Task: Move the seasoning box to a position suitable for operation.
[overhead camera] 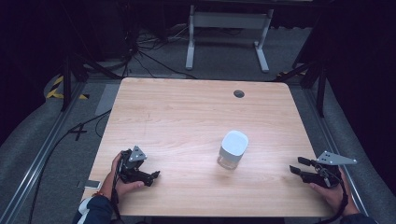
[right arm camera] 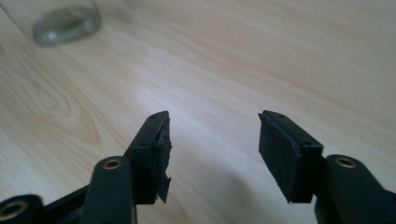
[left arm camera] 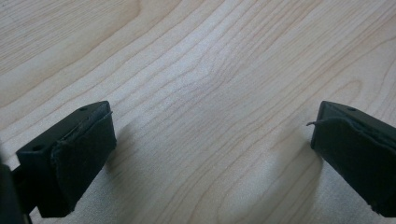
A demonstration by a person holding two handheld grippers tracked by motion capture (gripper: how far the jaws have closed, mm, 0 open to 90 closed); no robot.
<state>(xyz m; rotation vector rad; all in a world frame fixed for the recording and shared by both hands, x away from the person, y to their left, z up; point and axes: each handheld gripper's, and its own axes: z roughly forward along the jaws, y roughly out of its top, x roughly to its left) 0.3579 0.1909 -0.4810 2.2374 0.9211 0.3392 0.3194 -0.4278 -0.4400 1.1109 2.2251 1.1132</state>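
Tabletop: light wood-grain, rounded corners; small dark round grommet near far edge, right of centre.

Jar: clear glass w/ white squarish lid, upright, right of centre, nearer the near edge. Sits between the two grippers, closer to the right one, apart from both. In right gripper view its glass base shows blurred at top left, well beyond the jaws.

Left hand-held gripper: near-left part of tabletop, held in the person's left hand, grey three-cornered plate on top, jaws pointing right. In left gripper view jaws spread wide, bare wood between them, nothing gripped; black pads look frayed at edges.

Right hand-held gripper: near-right edge of tabletop, in the person's right hand, grey plate on top, jaws pointing left toward the jar. In right gripper view jaws parted w/ clear gap, empty; pad on left jaw ragged at lower edge.

Sleeve: dark blue w/ white, at left forearm, bottom edge of high view.

Surroundings: grey floor beyond tabletop, black cables on it far-left, white frame legs of another table at far side, yellow-black hazard tape at left, dark curtains both sides.
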